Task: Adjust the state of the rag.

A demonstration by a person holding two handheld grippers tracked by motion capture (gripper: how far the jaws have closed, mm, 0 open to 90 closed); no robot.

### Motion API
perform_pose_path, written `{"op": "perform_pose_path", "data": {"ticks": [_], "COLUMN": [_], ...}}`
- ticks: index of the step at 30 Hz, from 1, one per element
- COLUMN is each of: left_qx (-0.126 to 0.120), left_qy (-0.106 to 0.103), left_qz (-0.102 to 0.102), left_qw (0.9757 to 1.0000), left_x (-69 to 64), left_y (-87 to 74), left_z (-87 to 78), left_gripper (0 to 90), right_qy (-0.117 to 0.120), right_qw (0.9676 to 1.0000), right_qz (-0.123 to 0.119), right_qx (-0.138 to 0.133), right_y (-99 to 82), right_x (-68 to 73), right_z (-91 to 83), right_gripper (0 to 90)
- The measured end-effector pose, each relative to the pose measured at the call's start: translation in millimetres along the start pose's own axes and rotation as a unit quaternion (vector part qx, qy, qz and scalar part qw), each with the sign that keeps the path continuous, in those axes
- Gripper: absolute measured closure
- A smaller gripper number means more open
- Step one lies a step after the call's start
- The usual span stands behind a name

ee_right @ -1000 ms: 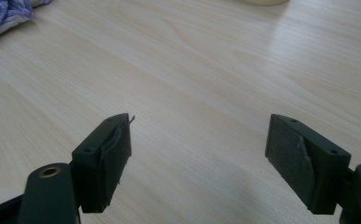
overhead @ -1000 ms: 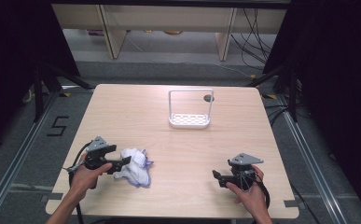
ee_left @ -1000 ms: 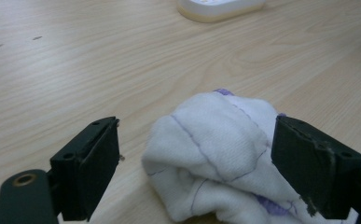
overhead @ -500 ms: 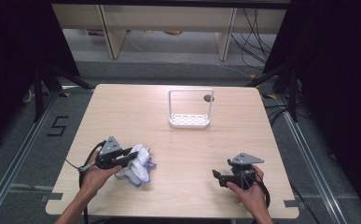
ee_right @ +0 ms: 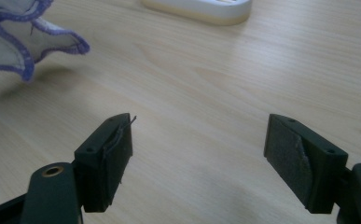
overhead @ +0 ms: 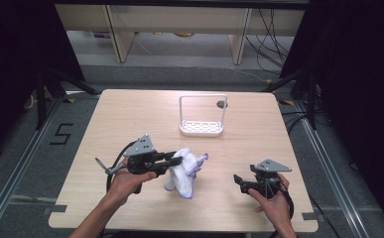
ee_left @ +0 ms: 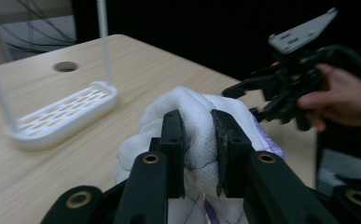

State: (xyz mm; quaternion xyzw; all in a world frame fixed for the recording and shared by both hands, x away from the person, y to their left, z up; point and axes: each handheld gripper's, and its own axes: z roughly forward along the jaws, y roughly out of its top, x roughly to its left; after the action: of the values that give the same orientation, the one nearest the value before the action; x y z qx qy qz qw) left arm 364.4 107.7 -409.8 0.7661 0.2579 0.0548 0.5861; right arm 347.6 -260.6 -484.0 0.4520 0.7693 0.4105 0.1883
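- Broadly, the wooden table (overhead: 130, 114) carries a white rack (overhead: 202, 119) at its far middle.
- White cloth (overhead: 184, 171) with purple edging hangs bunched at near left, lifted, its lower folds hidden behind the jaws in the left gripper view.
- Left gripper (overhead: 175, 159) has just closed, pinching the cloth.
- Right gripper (overhead: 238, 179) rests at near right, jaws spread wide with nothing between them.

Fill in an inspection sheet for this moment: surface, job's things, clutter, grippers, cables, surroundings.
Surface: light wooden table, with a round hole near the far edge.
Job's things: white cloth with purple edging, bunched and hanging from the left gripper.
Clutter: white rack, with a slotted tray base and tall wire frame.
Grippers: left gripper clamped on the cloth; right gripper open, low over bare wood.
Cables: black cable loops behind the left gripper; loose wires on the floor beyond.
Surroundings: dark curtains, grey floor, a taped "5".
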Motion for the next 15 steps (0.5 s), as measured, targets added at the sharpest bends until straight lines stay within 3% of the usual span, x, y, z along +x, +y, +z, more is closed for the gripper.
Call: {"op": "perform_pose_path", "data": {"ticks": [1,4,5,6,8,9,10,11,12,14,15], "left_qx": [0.006,0.042,0.051,0.066,0.1,0.112,0.113,0.109,0.109,0.107,0.106], "left_qy": [-0.006,-0.004,-0.002,0.006,0.041,0.049,0.048,0.046,0.046,0.068,0.071], "left_qz": [-0.004,0.003,-0.006,-0.013,0.006,0.004,-0.015,-0.029,-0.029,-0.02,-0.025], "left_qw": [1.0,0.9991,0.9987,0.9977,0.9941,0.9924,0.9924,0.9926,0.9926,0.9918,0.9916], "left_x": [-1.2,6.1,11.8,17.7,27.3,31.2,34.5,38.3,38.3,43.6,45.7], "left_y": [-1.0,-13.3,-21.8,-31.5,-52.6,-61.7,-68.6,-72.8,-72.8,-71.1,-70.9], "left_z": [3.9,13.0,15.8,17.8,21.9,22.6,21.6,18.7,18.7,8.9,5.3], "left_gripper": [75.1,74.5,74.4,74.4,74.3,74.0,73.7,73.5,72.9,71.2,68.8], "right_qy": [-0.002,0.002,0.002,0.004,0.001,0.003,0.002,0.007,0.007,0.01,0.015], "right_qw": [0.9998,0.9999,0.9999,0.9999,1.0,0.9997,1.0,0.9999,0.9999,0.9998,0.9997], "right_qz": [0.019,0.012,0.013,0.012,0.005,0.023,-0.004,-0.01,-0.01,-0.014,-0.015], "right_qx": [0.007,0.004,0.003,0.004,0.003,0.006,0.008,0.009,0.009,0.014,0.012], "right_y": [-0.3,-1.3,-1.7,-2.0,-1.8,-2.3,-1.5,-1.6,-1.6,-1.5,-1.7], "right_x": [1.0,-4.8,-4.9,-4.7,-3.9,0.5,-1.9,-1.7,-1.7,0.6,0.9], "right_z": [-2.1,-1.6,-1.2,-0.8,-0.6,-0.4,-0.1,0.9,0.9,1.8,2.7], "right_gripper": [24.4,24.4,24.4,24.4,24.4,24.4,24.3,24.2,24.2,24.1,24.0]}}
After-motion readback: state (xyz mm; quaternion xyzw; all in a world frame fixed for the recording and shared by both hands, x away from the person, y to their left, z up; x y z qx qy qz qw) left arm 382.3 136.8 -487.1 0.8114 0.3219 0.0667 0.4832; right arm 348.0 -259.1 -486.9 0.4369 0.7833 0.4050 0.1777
